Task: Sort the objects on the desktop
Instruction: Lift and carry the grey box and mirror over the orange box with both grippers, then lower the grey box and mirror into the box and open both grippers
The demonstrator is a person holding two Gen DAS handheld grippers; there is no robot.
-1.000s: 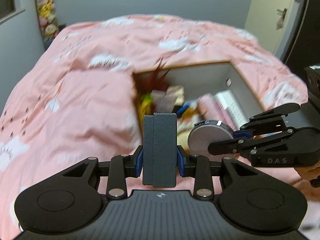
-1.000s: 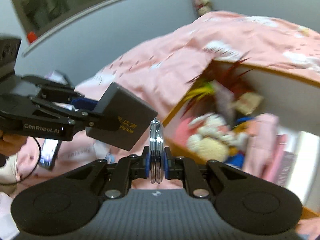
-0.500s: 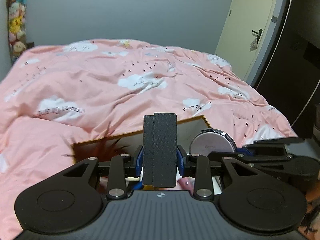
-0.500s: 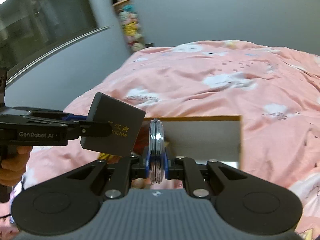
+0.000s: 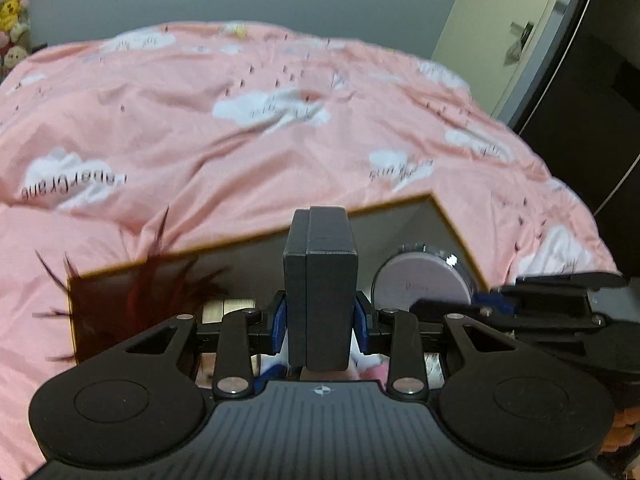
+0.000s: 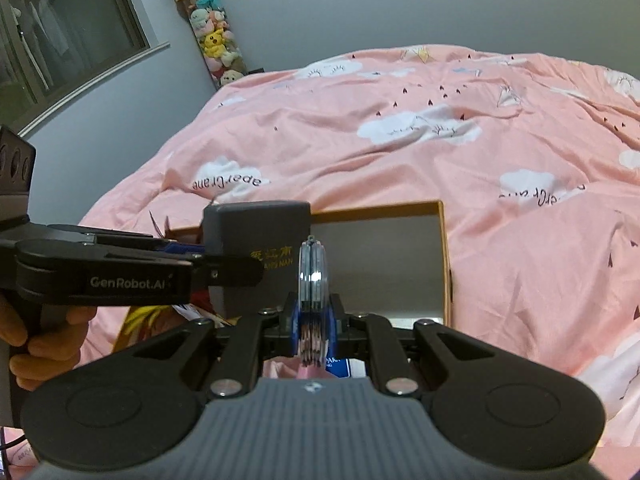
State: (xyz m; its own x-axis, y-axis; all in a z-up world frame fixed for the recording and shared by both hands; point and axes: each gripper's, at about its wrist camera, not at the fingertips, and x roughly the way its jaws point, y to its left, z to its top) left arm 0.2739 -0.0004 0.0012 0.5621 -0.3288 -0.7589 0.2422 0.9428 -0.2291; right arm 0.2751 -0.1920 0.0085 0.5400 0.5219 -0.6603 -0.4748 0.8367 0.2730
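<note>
My left gripper (image 5: 320, 316) is shut on a dark grey rectangular box (image 5: 320, 280), held upright on its edge; the box also shows in the right wrist view (image 6: 256, 240) with gold lettering. My right gripper (image 6: 314, 320) is shut on a round flat silver compact (image 6: 313, 280), held edge-on; its pale face shows in the left wrist view (image 5: 420, 284). Both are held side by side above an open cardboard storage box (image 6: 444, 264) with brown rim (image 5: 452, 224) that lies on the bed.
A pink duvet with white clouds (image 5: 240, 140) covers the bed all round the storage box. Dark red feathers (image 5: 132, 292), toys and booklets lie inside it. Plush toys (image 6: 212, 36) hang on the far wall. A door (image 5: 504, 40) stands at the right.
Both grippers tilted up from looking down into the storage box to a more level view across the bed. Both kept hold of their objects, still side by side.
</note>
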